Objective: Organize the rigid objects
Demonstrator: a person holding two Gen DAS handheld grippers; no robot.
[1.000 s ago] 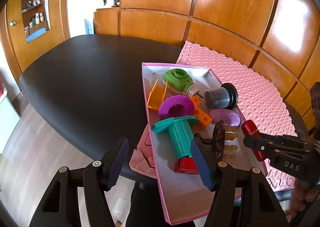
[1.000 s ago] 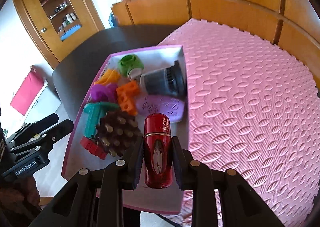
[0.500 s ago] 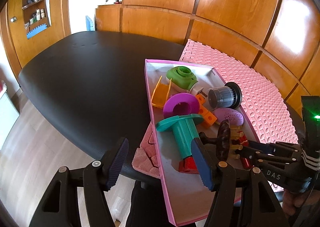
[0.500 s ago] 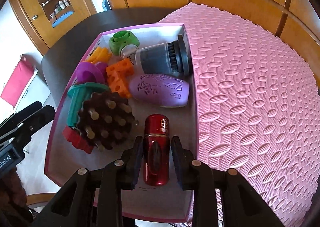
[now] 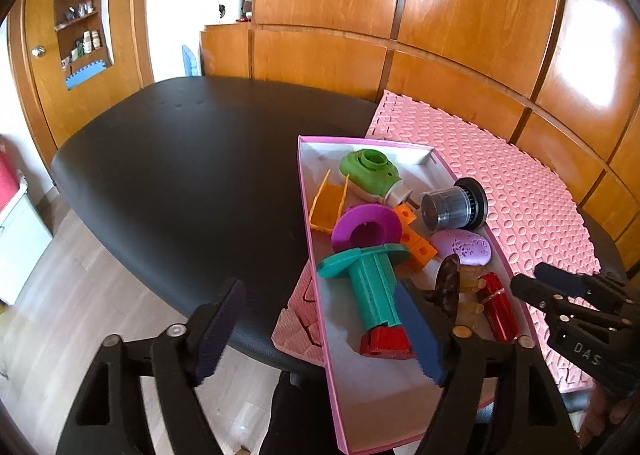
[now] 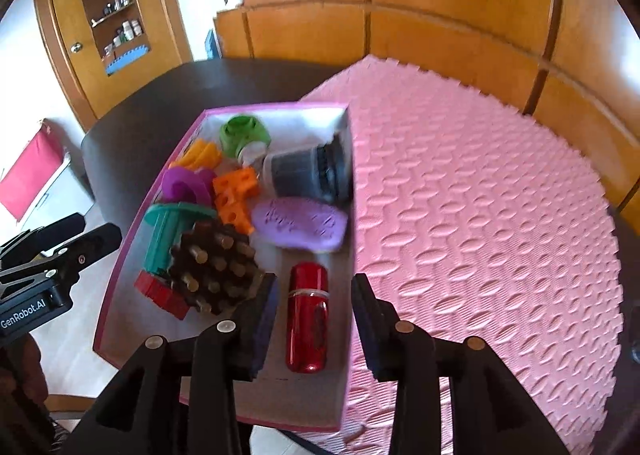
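A pink box holds several toys: a green camera, a grey cylinder, an orange block, a purple oval, a teal spool, a brown spiky disc. A red cylinder lies on the box floor by the right wall. My right gripper is open, its fingers either side of the red cylinder and apart from it. My left gripper is open and empty over the box's near left edge.
The box rests on a pink foam mat on a dark oval table. Wooden wall panels stand behind. The floor shows to the left beyond the table edge.
My right gripper lowered the red cylinder into the box, opened and let it go. It has drawn back a little. The left gripper stayed open.
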